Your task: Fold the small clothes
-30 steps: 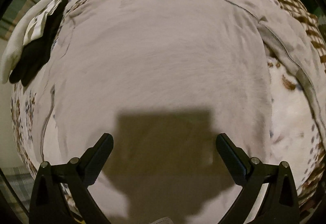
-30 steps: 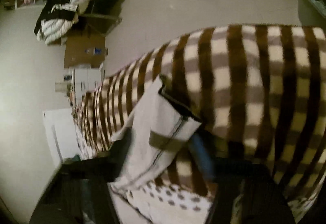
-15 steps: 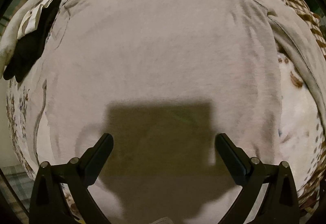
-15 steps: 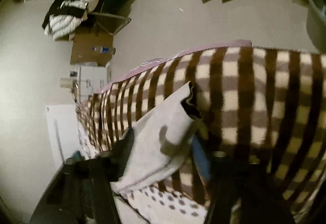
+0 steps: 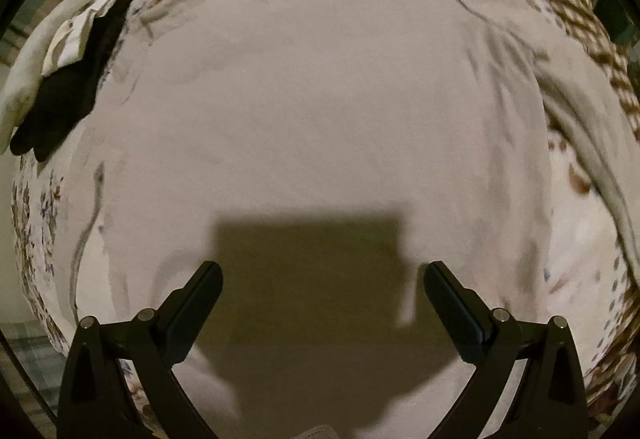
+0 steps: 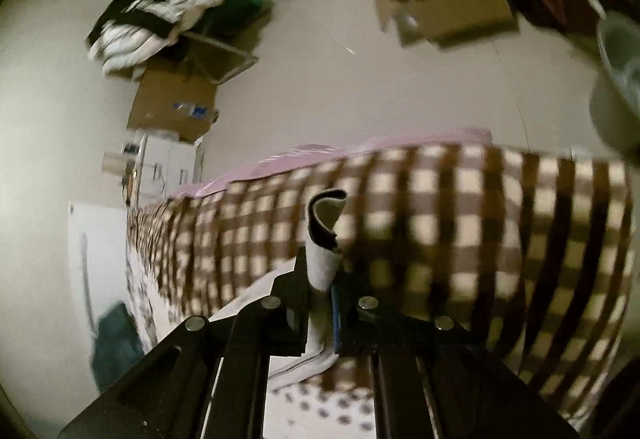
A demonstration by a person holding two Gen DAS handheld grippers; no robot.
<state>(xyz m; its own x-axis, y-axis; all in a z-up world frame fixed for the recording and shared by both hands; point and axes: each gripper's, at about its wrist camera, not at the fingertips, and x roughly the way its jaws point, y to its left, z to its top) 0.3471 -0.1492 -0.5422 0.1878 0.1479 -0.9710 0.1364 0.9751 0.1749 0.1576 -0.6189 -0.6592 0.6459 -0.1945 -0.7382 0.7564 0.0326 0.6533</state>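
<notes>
Grey garment point(image 5: 320, 99): soft, light, limp. R gripper point(image 6: 322, 279) clamped on hem/cuff edge; L gripper point(image 5: 322, 275) wide open, empty. Grip at edges/corners.

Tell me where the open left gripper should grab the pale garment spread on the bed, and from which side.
Take the pale garment at its near-left edge, coming down from above with the left gripper. There the cloth ends on the floral sheet, so one finger could probably slip beneath; its middle lies flat, offering no fold. The right gripper already pinches the opposite end.
</notes>
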